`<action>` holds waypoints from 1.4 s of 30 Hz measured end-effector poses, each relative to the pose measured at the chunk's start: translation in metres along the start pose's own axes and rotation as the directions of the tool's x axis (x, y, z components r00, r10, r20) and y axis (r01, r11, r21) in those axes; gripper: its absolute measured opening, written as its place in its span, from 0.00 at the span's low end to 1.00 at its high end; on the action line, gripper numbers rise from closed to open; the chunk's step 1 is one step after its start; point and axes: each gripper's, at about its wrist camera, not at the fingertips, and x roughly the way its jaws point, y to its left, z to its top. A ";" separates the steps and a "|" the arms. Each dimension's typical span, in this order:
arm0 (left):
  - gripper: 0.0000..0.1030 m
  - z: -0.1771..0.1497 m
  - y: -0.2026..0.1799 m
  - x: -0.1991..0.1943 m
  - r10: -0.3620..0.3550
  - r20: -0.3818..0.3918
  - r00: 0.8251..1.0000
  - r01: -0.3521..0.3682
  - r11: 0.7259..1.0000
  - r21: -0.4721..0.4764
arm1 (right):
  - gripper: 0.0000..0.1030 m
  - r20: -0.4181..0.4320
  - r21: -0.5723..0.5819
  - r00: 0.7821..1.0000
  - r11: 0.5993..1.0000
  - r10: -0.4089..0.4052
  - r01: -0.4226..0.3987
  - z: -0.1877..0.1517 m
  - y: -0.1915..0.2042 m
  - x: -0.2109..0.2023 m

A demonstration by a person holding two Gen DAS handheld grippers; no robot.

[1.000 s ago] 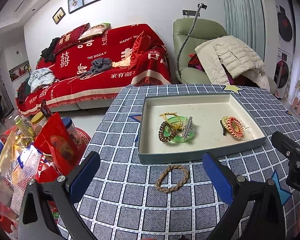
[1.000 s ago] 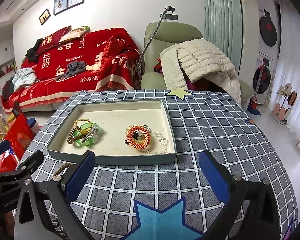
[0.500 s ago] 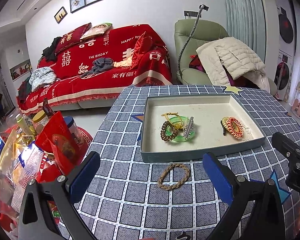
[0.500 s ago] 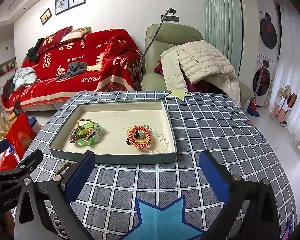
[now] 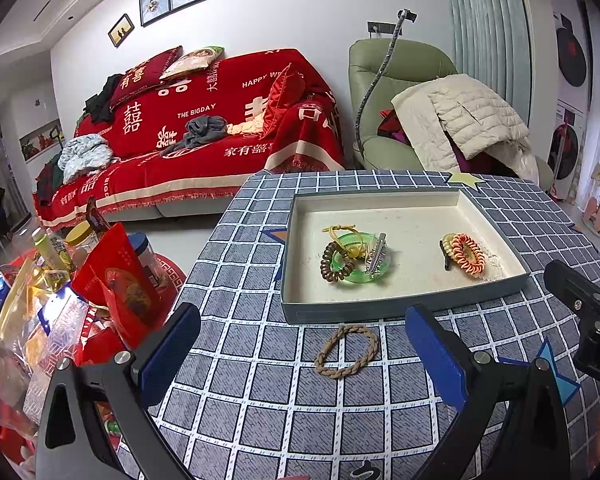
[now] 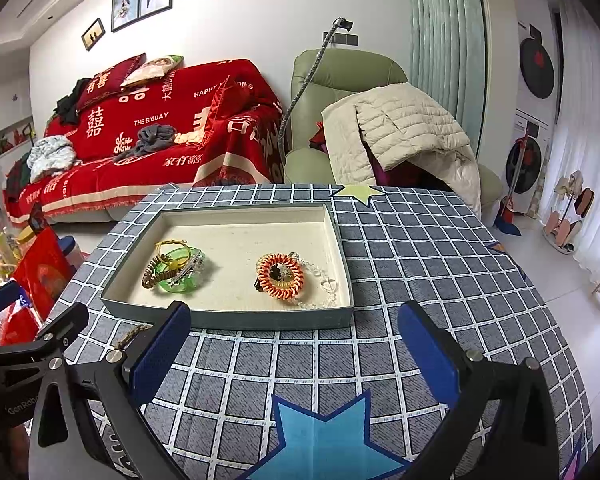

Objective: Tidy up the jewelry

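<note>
A shallow grey tray (image 5: 400,312) with a cream floor sits on the checked tablecloth. It holds a green bangle (image 5: 356,276) with a brown coil tie, a yellow cord and a silver clip, and an orange coil tie (image 5: 466,254) with a clear bead bracelet. A braided tan bracelet (image 5: 347,351) lies on the cloth just in front of the tray. My left gripper (image 5: 302,352) is open, with the braided bracelet between its fingers' line. My right gripper (image 6: 294,350) is open and empty, in front of the tray (image 6: 236,318). The bracelet (image 6: 130,336) shows partly behind its left finger.
Snack bags and jars (image 5: 60,280) crowd the area left of the table. A red sofa (image 5: 204,132) and a green armchair with a cream jacket (image 5: 452,120) stand beyond the table's far edge. The right gripper's body (image 5: 584,312) sits at the right.
Both views have shifted slightly, with the tray and braided bracelet drifting a little right in the left wrist view. Both grippers stay open.
</note>
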 end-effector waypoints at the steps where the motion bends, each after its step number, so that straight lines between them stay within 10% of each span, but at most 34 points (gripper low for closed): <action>1: 1.00 0.000 0.000 0.000 -0.001 -0.001 1.000 0.001 1.000 0.000 | 1.00 0.001 0.000 1.000 1.000 0.001 -0.001 0.000 0.000 -0.001; 42: 1.00 -0.001 0.000 0.000 -0.006 -0.008 1.000 0.006 1.000 -0.001 | 1.00 0.003 0.000 1.000 1.000 0.003 -0.003 0.005 0.002 -0.004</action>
